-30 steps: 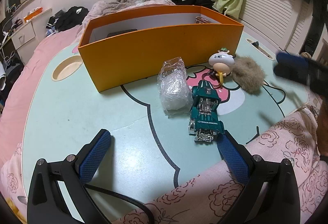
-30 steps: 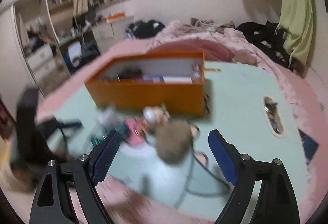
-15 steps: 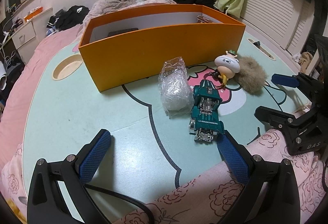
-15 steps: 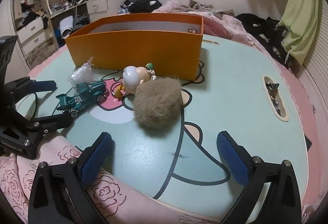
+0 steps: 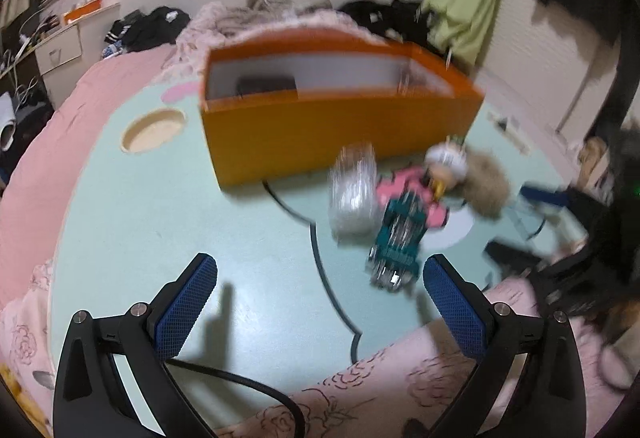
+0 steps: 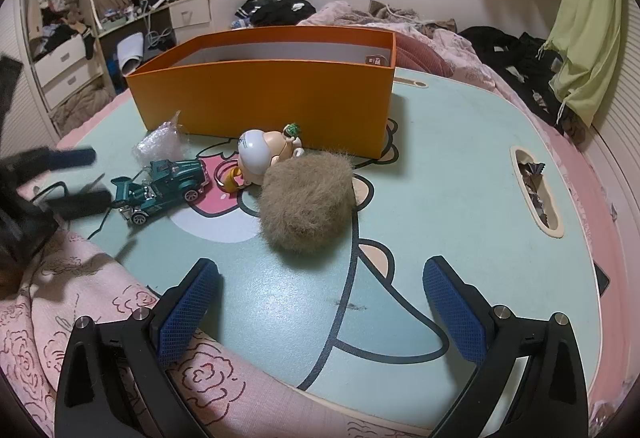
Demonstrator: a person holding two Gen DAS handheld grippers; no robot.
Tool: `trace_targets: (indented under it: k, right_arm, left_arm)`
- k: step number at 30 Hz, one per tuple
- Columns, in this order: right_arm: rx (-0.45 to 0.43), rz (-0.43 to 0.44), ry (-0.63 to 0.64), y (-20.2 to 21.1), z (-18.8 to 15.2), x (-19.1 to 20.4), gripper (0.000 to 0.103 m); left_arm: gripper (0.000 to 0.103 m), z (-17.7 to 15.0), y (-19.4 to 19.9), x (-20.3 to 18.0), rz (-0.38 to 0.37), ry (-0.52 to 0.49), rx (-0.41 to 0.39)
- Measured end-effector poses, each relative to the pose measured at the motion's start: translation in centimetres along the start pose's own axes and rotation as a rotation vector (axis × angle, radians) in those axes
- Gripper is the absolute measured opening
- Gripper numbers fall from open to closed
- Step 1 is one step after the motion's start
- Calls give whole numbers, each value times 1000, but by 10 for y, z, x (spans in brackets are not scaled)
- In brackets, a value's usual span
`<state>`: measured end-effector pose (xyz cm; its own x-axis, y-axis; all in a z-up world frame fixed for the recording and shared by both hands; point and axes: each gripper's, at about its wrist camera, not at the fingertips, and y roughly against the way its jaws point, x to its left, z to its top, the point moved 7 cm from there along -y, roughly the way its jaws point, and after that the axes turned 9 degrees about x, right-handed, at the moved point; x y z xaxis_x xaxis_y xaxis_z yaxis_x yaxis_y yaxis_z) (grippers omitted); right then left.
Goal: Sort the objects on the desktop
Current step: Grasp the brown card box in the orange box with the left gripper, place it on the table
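Both sets of tongs are released and empty: the right tongs [image 6: 320, 304] hang spread wide just short of the furry ball [image 6: 308, 199], which lies on the desk [image 6: 460, 173] straight ahead of them, touching the doll figure [image 6: 266, 153], while the left tongs [image 5: 320, 312] stand open with the green toy car [image 5: 396, 242] just ahead of their right-hand pad and the plastic wrap bundle [image 5: 354, 195] beyond it. The likely step is to pick up the ball and drop it into the orange box [image 6: 264, 97] further ahead. To do that well, I would straddle the ball squarely, close on its middle rather than loose fur, and lift clear before moving so the doll is not dragged.
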<state>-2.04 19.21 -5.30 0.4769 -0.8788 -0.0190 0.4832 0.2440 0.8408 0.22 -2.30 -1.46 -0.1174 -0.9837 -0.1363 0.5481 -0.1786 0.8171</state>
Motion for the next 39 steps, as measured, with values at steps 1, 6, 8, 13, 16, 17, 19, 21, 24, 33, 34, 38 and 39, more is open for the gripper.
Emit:
trace_targets:
  k: [1, 6, 8, 13, 16, 17, 19, 21, 24, 33, 34, 38, 39]
  right_arm:
    - [0, 0, 0, 0, 0, 0, 103]
    - [-1, 1, 1, 0, -1, -1, 102]
    - [-1, 1, 1, 0, -1, -1, 102]
    - [-1, 1, 1, 1, -1, 0, 102]
    - [-4, 3, 2, 4, -4, -1, 102]
    - [-5, 3, 2, 3, -5, -1, 102]
    - [-7, 4, 3, 3, -5, -1, 102]
    - [-7, 5, 3, 2, -2, -1, 102]
    - [-8, 5, 3, 1, -2, -1, 102]
    - [-8, 5, 3, 2, -1, 0, 102]
    - [-8, 5, 3, 2, -1, 0, 102]
    - [-9, 6, 3, 2, -1, -1, 102]
    - [-8, 6, 3, 1, -1, -1, 102]
  left_arm:
    - [103, 7, 9, -1, -12, 4, -20]
    - [103, 58, 39, -22, -56, -18, -66]
    - [102, 88, 34, -36, -109, -6, -27]
    - [81, 142, -15, -52, -182, 91, 142]
    - [71, 155, -60, -60, -270, 196, 272]
    - [70, 154, -71, -64, -285, 215, 299]
    - [69, 157, -92, -68, -289, 245, 340]
    - [68, 160, -104, -70, -291, 265, 348]
    - [68, 164, -112, -72, -326, 308, 348]
    - [57, 166, -129, -72, -312, 341, 375]
    - [55, 167, -128, -72, -308, 346, 379]
    - [52, 168, -126, -77, -322, 341, 382]
    - [54, 166, -129, -78, -302, 324, 387]
